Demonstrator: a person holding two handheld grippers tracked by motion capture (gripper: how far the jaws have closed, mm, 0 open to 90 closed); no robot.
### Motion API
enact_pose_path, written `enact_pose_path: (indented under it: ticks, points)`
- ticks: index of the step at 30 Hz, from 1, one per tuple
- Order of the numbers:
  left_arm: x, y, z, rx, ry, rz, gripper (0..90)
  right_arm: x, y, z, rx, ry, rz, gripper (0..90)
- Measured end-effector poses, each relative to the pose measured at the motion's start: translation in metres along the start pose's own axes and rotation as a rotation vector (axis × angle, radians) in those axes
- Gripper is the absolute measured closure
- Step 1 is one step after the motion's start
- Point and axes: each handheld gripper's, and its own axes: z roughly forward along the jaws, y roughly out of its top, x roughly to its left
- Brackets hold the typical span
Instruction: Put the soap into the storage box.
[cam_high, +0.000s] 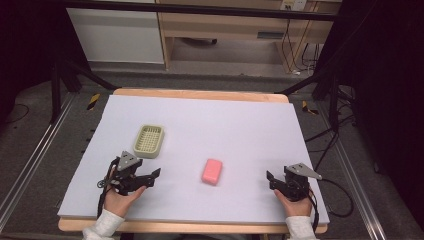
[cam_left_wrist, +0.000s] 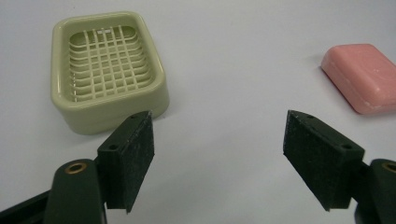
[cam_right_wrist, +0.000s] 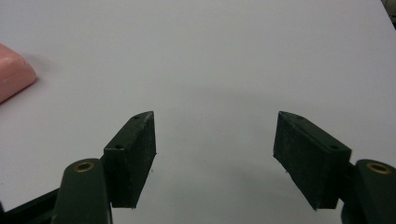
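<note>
smooth pale table (cam_high: 225, 125): rounded pink soap bar (cam_high: 212, 171), ribbed cream dish (cam_high: 149, 140).

**Three cameras, one shared tabletop**

The high view looks forward and down from above the near edge of the pale lavender-covered table (cam_high: 210, 120). Each gripper view sits low and close, looking along its own jaws. Both gripper views and the high view share the pink rectangular soap bar (cam_high: 212, 171) (cam_left_wrist: 364, 77) (cam_right_wrist: 13, 72).

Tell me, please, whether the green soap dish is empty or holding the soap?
Empty: the soap dish shows its bare grid floor, and the pink soap lies apart on the table.
</note>
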Motion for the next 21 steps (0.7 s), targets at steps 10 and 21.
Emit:
enact_pose_path:
  ticks: [10,21]
  points:
    - [-0.01,0.01,0.004,-0.009,-0.015,0.012,23.5,0.002,0.001,0.0,-0.002,0.001,-0.005,29.8]
    - [-0.024,0.031,0.008,-0.039,-0.04,0.023,23.4,0.002,0.001,0.0,-0.003,-0.003,-0.009,30.6]
